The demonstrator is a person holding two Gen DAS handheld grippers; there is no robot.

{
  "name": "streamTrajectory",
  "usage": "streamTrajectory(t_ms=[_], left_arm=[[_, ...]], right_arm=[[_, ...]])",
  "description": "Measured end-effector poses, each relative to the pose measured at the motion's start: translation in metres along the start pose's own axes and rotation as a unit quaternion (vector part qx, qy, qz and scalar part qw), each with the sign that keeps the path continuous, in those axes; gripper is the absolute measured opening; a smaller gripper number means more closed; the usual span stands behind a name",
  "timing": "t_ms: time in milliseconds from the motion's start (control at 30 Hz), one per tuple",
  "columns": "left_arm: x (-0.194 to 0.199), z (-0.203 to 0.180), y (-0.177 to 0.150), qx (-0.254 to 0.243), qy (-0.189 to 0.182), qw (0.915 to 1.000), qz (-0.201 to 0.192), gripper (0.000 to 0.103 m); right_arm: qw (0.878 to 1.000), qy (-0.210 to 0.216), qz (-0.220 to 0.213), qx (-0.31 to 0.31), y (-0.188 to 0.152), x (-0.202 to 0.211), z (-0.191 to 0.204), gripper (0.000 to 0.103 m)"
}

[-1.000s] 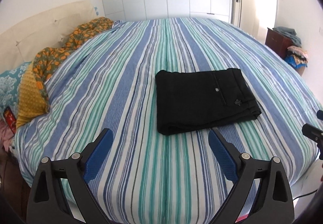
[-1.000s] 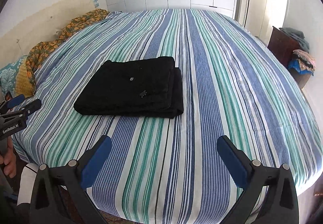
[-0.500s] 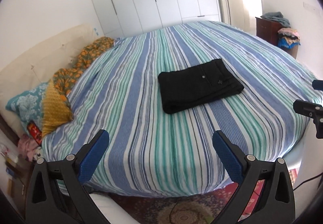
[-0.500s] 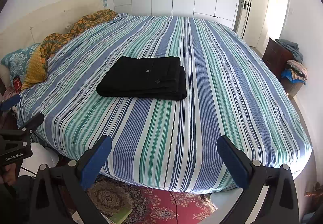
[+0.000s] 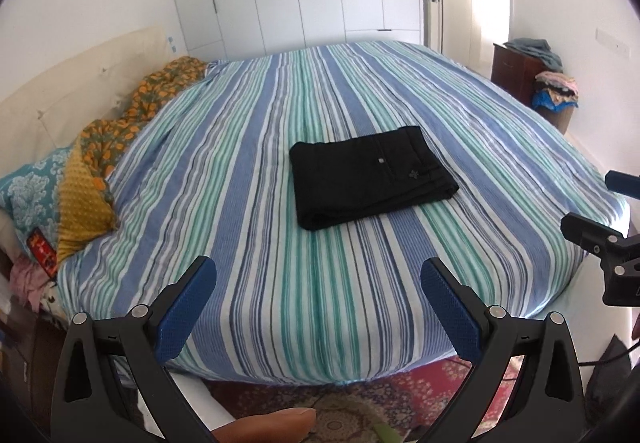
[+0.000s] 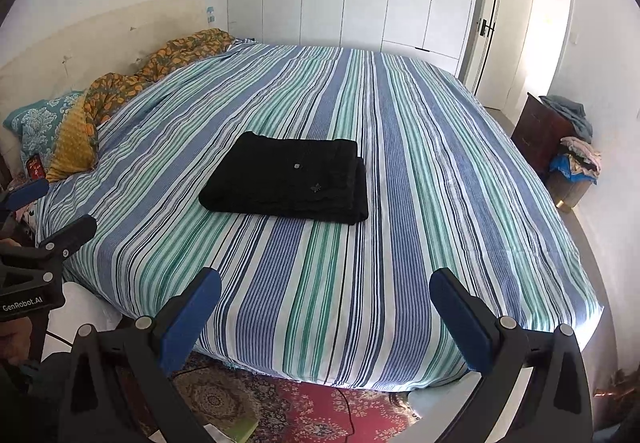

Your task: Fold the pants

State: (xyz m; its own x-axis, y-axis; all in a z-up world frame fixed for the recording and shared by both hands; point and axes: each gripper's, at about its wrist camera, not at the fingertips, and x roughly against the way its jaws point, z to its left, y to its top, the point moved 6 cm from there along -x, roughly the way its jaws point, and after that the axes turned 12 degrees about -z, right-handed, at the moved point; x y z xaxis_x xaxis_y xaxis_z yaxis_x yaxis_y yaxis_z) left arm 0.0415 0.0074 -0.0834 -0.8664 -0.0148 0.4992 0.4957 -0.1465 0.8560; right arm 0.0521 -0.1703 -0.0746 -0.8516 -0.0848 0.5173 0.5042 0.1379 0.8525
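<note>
Left wrist view showed the left gripper (image 5: 318, 285) spread wide and empty, the right gripper (image 6: 325, 295) likewise, both hanging off the bed's (image 5: 248, 179) near edge. Folded pants (image 5: 370, 175) lay well beyond them, mid-bed (a neat black rectangle). Both grippers had drawn back since a second earlier; the pants stayed put.

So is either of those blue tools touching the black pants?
Apart. In the left wrist view, bare striped bedspread lies between the left tool and the pants; the right wrist view shows the same for the right tool.
</note>
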Motion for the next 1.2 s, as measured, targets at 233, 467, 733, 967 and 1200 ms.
streamTrajectory(t_ms=[233,467,733,967,1200], left_arm=[[-0.006,0.008,-0.011,0.038,-0.005,0.9985,0.040,0.102],[-0.016,-0.006,-0.014,0.022,-0.020,0.9974,0.065,0.102],[-0.019,-0.005,-0.016,0.012,0.000,0.9975,0.070,0.102],[-0.022,0.000,-0.018,0.013,0.017,0.9972,0.071,0.102],[-0.023,0.000,-0.019,0.010,0.019,0.9973,0.070,0.102]], right_arm=[[1.000,0.014,0.022,0.013,-0.003,-0.008,0.020,0.103],[1.000,0.008,0.029,0.009,-0.011,-0.013,0.013,0.103],[0.999,-0.002,0.036,0.007,-0.014,-0.020,0.009,0.103],[0.999,0.002,0.039,0.015,-0.016,-0.024,0.017,0.103],[0.999,-0.002,0.040,0.016,-0.017,-0.027,0.017,0.103]])
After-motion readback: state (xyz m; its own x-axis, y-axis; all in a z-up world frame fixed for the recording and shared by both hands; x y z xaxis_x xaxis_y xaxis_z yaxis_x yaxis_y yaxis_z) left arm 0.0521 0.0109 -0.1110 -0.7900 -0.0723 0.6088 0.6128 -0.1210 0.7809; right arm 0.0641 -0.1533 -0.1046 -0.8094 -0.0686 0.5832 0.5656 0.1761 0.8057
